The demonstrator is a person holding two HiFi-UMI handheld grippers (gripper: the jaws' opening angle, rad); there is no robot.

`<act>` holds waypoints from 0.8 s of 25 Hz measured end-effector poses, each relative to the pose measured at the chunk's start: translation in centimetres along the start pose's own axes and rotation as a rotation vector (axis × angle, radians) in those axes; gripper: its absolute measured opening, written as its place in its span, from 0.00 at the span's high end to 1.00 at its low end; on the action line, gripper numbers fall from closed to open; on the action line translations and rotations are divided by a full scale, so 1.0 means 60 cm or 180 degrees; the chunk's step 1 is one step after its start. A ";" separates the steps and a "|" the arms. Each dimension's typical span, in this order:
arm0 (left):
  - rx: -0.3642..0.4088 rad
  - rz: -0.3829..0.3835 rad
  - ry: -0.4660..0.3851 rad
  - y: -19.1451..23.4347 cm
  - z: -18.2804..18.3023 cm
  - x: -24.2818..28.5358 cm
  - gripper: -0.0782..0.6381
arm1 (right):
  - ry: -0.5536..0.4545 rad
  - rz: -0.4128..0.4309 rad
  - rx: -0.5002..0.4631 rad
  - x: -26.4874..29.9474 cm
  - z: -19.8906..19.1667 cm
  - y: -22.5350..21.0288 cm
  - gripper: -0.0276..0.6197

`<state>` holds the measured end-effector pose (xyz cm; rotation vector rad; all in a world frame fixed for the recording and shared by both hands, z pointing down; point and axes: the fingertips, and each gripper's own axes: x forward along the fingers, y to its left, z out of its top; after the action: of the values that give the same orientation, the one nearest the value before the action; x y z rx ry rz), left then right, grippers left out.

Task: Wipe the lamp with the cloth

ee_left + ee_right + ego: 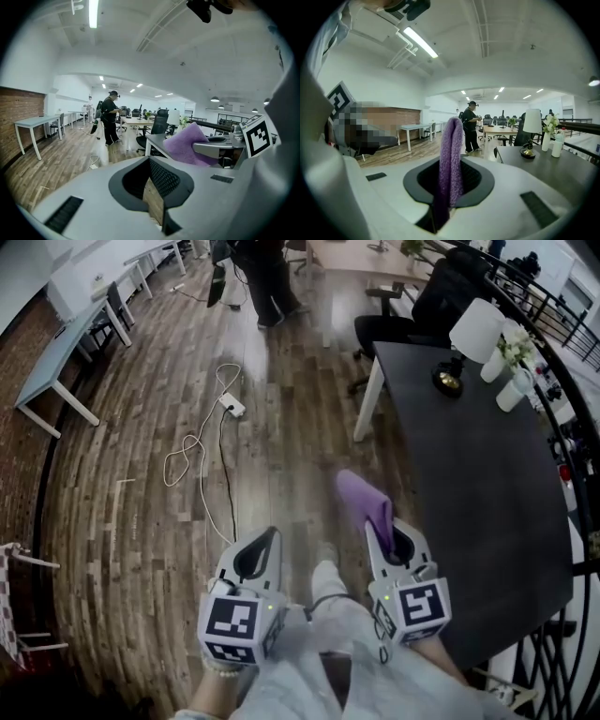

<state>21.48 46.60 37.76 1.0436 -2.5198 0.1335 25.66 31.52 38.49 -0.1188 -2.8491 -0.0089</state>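
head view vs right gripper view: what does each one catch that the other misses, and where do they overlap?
Head view only: the white power strip and cable lying on the wooden plank floor, plus the right gripper's own marker cube.
Right gripper view only: the ceiling strip light, and the purple fleecy cloth seen edge-on, pinched upright between that gripper's fingers.
Both: that cloth, the white-shaded lamp with a brass base on the dark rectangular table, and the standing person in dark clothes.

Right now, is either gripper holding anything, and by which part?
The right gripper pinches the purple cloth by its lower end; the rest sticks up. The left gripper holds nothing.
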 end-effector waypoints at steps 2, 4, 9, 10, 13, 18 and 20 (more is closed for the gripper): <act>-0.0025 0.0020 0.0007 0.005 0.015 0.027 0.88 | -0.0002 0.0060 0.0051 0.026 0.011 -0.019 0.88; -0.0046 0.0035 0.0022 0.012 0.033 0.054 0.88 | -0.0017 0.0100 0.0079 0.055 0.027 -0.040 0.88; -0.0081 0.0113 0.0037 0.032 0.076 0.118 0.88 | -0.0013 0.0153 0.0036 0.128 0.055 -0.089 0.88; -0.0080 0.0122 0.0039 0.036 0.082 0.130 0.88 | -0.0010 0.0173 0.0036 0.142 0.060 -0.096 0.88; -0.0068 0.0138 0.0036 0.045 0.102 0.166 0.88 | -0.0007 0.0228 0.0022 0.181 0.073 -0.123 0.88; -0.0126 0.0241 0.0026 0.059 0.137 0.219 0.88 | -0.0051 0.0229 -0.0119 0.246 0.098 -0.168 0.88; -0.0148 0.0282 -0.0002 0.062 0.151 0.239 0.88 | -0.0056 0.0259 -0.0207 0.271 0.104 -0.178 0.88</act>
<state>6.76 37.70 35.53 0.9146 -2.5577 0.0993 7.49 22.28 37.25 -0.2494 -2.8599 -0.0839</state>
